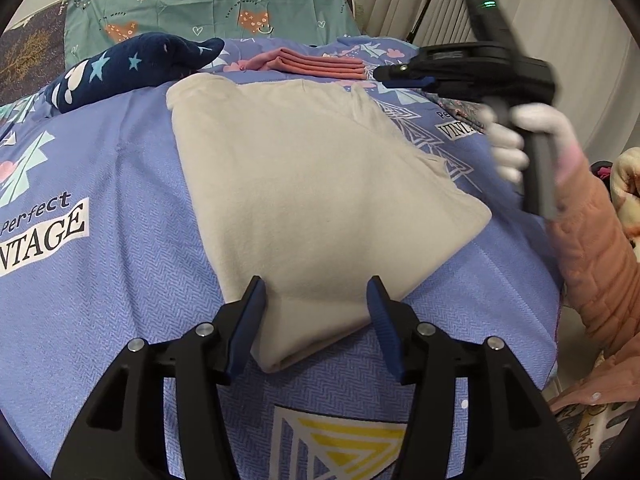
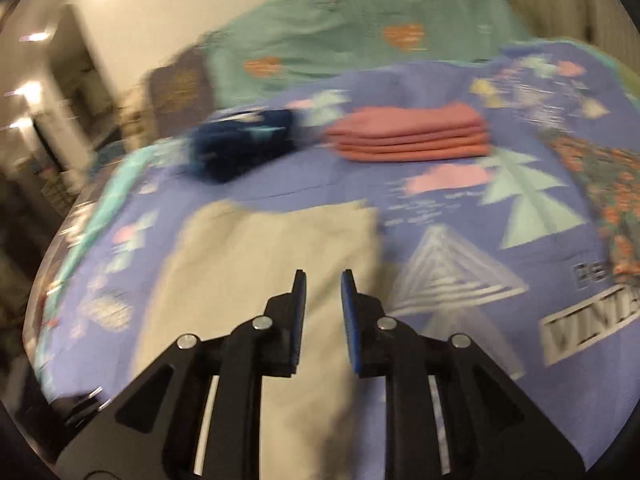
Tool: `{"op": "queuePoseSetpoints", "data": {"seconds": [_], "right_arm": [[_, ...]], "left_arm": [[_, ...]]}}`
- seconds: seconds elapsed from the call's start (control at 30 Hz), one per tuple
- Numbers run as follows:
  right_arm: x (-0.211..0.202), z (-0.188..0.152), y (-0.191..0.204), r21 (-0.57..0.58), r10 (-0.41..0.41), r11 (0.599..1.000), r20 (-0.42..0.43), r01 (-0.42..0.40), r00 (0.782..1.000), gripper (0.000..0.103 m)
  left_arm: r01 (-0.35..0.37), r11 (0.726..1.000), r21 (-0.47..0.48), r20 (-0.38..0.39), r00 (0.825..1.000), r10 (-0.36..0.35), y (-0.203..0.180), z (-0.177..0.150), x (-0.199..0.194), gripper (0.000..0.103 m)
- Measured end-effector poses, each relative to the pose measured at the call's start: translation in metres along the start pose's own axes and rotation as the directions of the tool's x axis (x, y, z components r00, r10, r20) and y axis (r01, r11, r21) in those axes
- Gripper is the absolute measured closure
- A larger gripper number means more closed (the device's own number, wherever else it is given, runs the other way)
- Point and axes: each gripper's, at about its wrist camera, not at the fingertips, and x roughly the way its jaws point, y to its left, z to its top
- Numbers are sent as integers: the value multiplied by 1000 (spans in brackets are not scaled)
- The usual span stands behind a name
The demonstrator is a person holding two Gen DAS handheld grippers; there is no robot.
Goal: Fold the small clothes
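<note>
A cream garment (image 1: 316, 184) lies folded flat on the blue bedspread (image 1: 112, 240). My left gripper (image 1: 318, 292) is open, its fingers either side of the garment's near corner, holding nothing. My right gripper (image 2: 323, 278) is open and empty, held above the garment's far part (image 2: 256, 272); the right wrist view is blurred. In the left wrist view the right gripper (image 1: 378, 73) shows at upper right, in a gloved hand above the bed. A folded pink garment (image 1: 320, 65) lies at the back; it also shows in the right wrist view (image 2: 412, 136).
A navy star-patterned plush toy (image 1: 128, 70) lies at the back left, next to the pink stack. A teal pillow (image 1: 208, 4) stands at the head of the bed. A floral cloth (image 2: 604, 204) lies at the right. The person's orange sleeve (image 1: 592, 264) is at the bed's right edge.
</note>
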Motion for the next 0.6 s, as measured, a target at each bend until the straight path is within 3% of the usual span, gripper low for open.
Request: {"op": "queuePoseSetpoints", "data": {"seconds": [0.07, 0.1, 0.17, 0.27, 0.4, 0.5, 0.6], "right_arm": [[-1, -18, 13, -34, 62, 997, -62, -64, 996, 84], [1, -27, 16, -49, 49, 997, -91, -54, 995, 84], [12, -54, 15, -101, -83, 993, -164, 67, 983, 83], [4, -74, 12, -126, -97, 989, -117, 82, 988, 76], [-15, -70, 11, -93, -85, 993, -103, 75, 991, 65], [-24, -56, 4, -46, -43, 998, -72, 40, 996, 48], [-20, -42, -12, 28, -39, 999, -78, 41, 996, 43]], "left_arm": [[-3, 1000, -4, 2, 1000, 3, 0, -1, -2, 49], [-4, 1000, -8, 5, 1000, 4, 1, -1, -3, 49], [0, 1000, -24, 13, 1000, 0, 4, -1, -10, 49], [-23, 999, -39, 51, 998, 25, 15, 5, -25, 49], [-83, 995, -56, 74, 994, 87, 35, 23, -35, 49], [-69, 994, -88, 68, 995, 75, 52, 38, -28, 45], [-52, 988, -147, 37, 998, 58, 70, 53, -11, 42]]}}
